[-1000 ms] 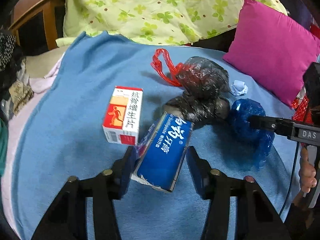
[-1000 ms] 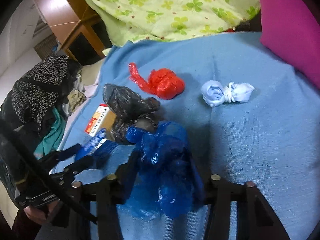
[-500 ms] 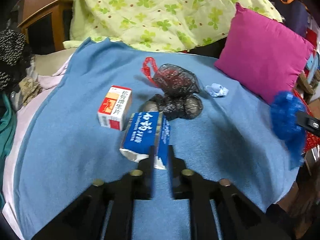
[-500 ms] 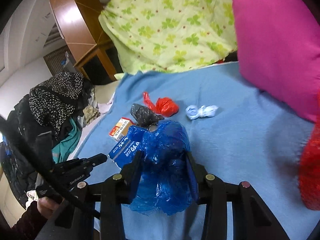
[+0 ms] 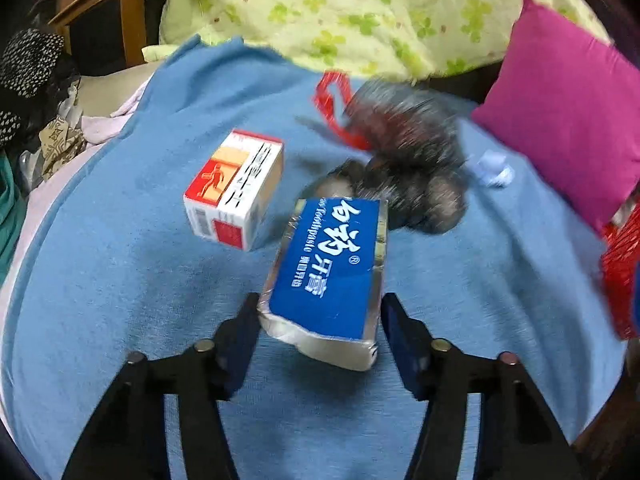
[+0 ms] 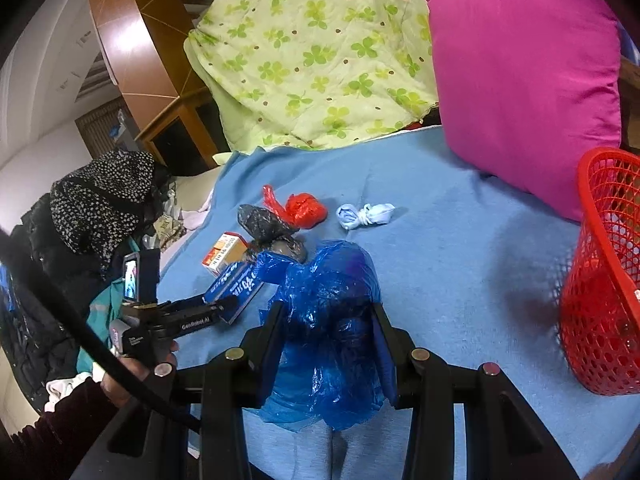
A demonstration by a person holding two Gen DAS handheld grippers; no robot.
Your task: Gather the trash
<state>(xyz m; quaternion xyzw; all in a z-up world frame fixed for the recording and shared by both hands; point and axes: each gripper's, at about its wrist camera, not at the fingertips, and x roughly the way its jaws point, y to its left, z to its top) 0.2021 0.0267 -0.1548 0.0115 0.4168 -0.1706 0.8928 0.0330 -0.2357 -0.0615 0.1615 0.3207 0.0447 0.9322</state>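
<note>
Right gripper (image 6: pixel 326 344) clamped on a crumpled blue plastic bag (image 6: pixel 328 320), held over the near part of the blue blanket (image 6: pixel 460 248). Red mesh basket (image 6: pixel 600 280) stands at the blanket's right edge, just below the pink cushion (image 6: pixel 520 80); likely the drop target.

Left gripper (image 5: pixel 320 320) jaws opening, blue toothpaste box (image 5: pixel 332 268) between them, small gaps both sides, pads not pressing. Box lies at an angle on the blanket near the front edge.

Just past it: red-and-white medicine box (image 5: pixel 236 188), then a black plastic bag (image 5: pixel 408 168) with a red plastic bag (image 6: pixel 304 210) touching behind it, and a knotted pale blue bundle (image 6: pixel 366 216) to the right, apart from the rest. All still uncollected.

Risks, my read: thin bag film could slip out of the right jaws on the swing to the basket. Toothpaste box sits skewed to the left jaws; closing off-square could twist it out or knock the medicine box. Soft blanket gives under pressure, so low grabs may snag cloth.

Surface: bed with blue blanket, green clover quilt (image 6: pixel 312 52) heaped at the far edge, wooden furniture (image 6: pixel 132 48) beyond, dark spotted clothing (image 6: pixel 104 192) piled off the left edge.
</note>
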